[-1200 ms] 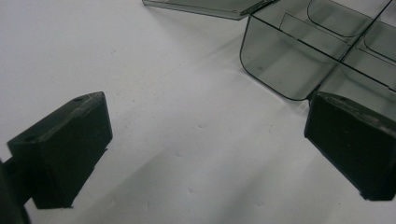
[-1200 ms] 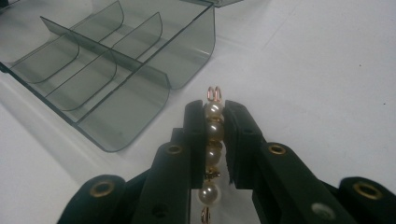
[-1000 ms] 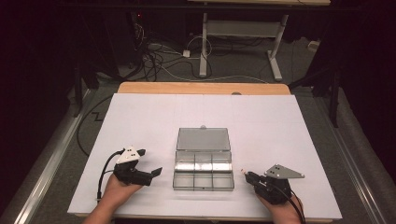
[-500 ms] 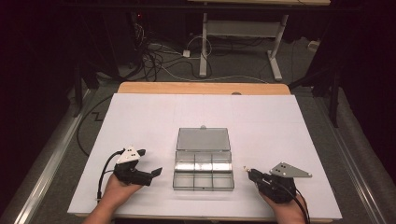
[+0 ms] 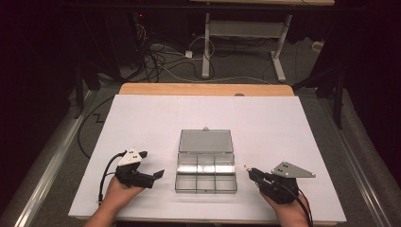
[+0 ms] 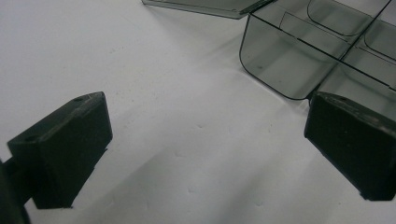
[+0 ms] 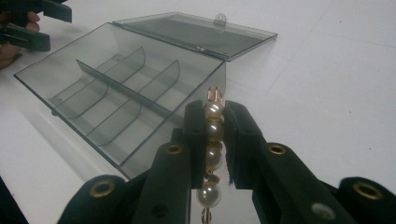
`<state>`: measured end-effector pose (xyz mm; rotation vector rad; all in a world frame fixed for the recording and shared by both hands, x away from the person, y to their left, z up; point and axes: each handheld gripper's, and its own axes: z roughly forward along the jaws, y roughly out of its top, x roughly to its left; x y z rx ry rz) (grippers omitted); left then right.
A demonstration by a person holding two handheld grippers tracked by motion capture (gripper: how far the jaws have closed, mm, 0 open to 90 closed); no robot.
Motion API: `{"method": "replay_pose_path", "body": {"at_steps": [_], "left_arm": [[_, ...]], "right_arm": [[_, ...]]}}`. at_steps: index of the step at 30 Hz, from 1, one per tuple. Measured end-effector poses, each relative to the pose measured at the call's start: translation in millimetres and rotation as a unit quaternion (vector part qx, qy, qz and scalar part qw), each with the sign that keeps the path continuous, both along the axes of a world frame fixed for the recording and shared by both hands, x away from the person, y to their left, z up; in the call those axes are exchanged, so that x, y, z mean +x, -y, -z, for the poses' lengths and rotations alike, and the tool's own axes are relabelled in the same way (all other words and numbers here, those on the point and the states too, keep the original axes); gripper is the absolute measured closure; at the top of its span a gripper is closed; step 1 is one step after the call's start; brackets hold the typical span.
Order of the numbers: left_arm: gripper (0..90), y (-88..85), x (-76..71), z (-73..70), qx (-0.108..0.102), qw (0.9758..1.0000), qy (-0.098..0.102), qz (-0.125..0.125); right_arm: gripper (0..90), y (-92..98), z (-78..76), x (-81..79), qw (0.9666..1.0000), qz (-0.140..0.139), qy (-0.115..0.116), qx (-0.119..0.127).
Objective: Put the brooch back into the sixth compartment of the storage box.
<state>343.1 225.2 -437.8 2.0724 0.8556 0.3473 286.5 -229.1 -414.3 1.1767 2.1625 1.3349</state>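
Pearl beads on a short strand (image 7: 213, 135) sit pinched lengthwise between the right gripper's (image 5: 255, 174) jaws, tip aimed at the clear compartment box (image 5: 206, 165), whose lid lies flat open, likely for dropping in. Jaws wide and empty, the left gripper (image 5: 153, 176) waits just beside the box's other side.

An open compartment box (image 5: 206, 164) sits on the table (image 5: 283, 118) between both tools.
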Motion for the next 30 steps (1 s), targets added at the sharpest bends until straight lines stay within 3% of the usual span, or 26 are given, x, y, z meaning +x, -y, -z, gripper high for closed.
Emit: {"method": "replay_pose_path", "body": {"at_steps": [11, 30], "left_arm": [[0.4, 0.0, 0.0, 0.0, 0.000, 1.0000, 0.000, 0.000], [0.4, 0.1, 0.1, 0.0, 0.000, 1.0000, 0.000, 0.000]], "right_arm": [[81.2, -13.2, -7.5, 0.0, 0.9997, -0.018, 0.014, 0.002], [81.2, -42.9, -14.1, -0.2, 0.9982, -0.057, 0.018, 0.001]]}}
